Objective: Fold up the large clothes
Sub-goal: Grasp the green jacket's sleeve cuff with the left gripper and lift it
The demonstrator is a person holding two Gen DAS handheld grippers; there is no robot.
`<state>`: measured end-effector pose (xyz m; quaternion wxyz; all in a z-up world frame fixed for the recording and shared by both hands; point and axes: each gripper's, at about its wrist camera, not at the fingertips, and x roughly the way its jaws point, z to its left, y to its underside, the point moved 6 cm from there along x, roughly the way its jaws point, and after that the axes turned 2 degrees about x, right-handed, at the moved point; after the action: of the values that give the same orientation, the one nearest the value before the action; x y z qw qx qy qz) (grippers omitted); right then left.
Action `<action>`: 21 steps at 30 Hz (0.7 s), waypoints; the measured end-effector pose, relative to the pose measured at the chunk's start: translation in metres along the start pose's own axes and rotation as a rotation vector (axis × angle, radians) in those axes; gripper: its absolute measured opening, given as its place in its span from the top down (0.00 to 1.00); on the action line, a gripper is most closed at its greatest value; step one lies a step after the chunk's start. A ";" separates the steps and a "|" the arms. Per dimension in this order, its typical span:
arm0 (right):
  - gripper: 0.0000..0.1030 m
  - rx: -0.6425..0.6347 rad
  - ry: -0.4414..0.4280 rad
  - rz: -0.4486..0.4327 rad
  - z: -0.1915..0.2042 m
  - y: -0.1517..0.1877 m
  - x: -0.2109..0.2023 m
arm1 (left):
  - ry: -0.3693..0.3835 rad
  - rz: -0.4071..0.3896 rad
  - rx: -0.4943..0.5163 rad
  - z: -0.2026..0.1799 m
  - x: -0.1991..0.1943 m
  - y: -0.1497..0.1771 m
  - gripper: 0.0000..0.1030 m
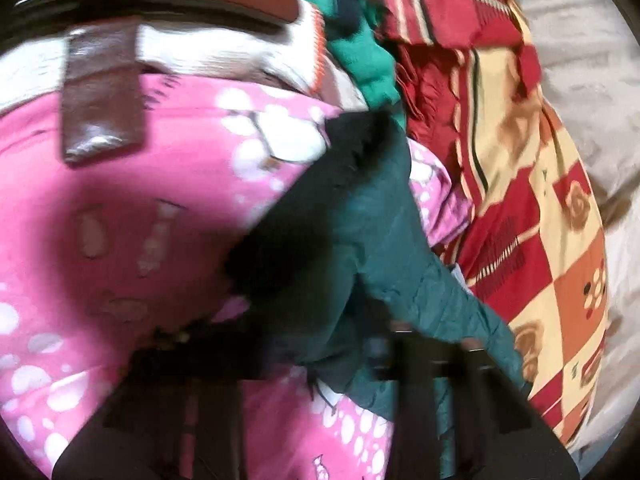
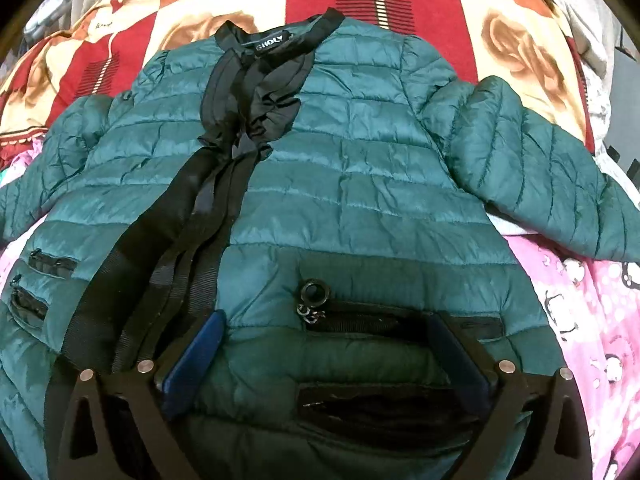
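One teal jacket [image 2: 360,184] lies flat; collar [image 2: 280,36] points away.

A: The left wrist view is smeared with motion blur; the pink blanket [image 1: 120,208] and brown strap [image 1: 104,92] have soft, streaked edges, and the bottom is a dark, unfocused mass.

B: The right wrist view is sharp. The teal jacket [image 2: 360,168] shows crisp quilting with a mild sheen from above.

A: Both frames bend hard at the rim, with black corners.

B: Light is even and indoor; the jacket's near hem lies in shadow.
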<state>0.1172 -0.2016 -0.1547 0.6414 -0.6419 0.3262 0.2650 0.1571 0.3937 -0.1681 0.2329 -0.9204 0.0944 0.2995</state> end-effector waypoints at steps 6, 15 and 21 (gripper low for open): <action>0.01 -0.002 -0.013 -0.005 -0.002 0.003 -0.002 | 0.016 -0.062 0.217 -0.045 -0.027 -0.006 0.91; 0.08 0.011 -0.014 -0.043 -0.022 -0.016 -0.066 | 0.039 -0.088 0.441 -0.096 -0.059 0.002 0.92; 0.08 -0.038 0.026 -0.079 -0.043 -0.013 -0.085 | 0.144 -0.061 0.539 -0.159 -0.067 0.037 0.92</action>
<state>0.0684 -0.2386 -0.0800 0.6347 -0.6698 0.3039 0.2372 0.1719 0.2870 -0.0288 0.4711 -0.8465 0.1590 0.1904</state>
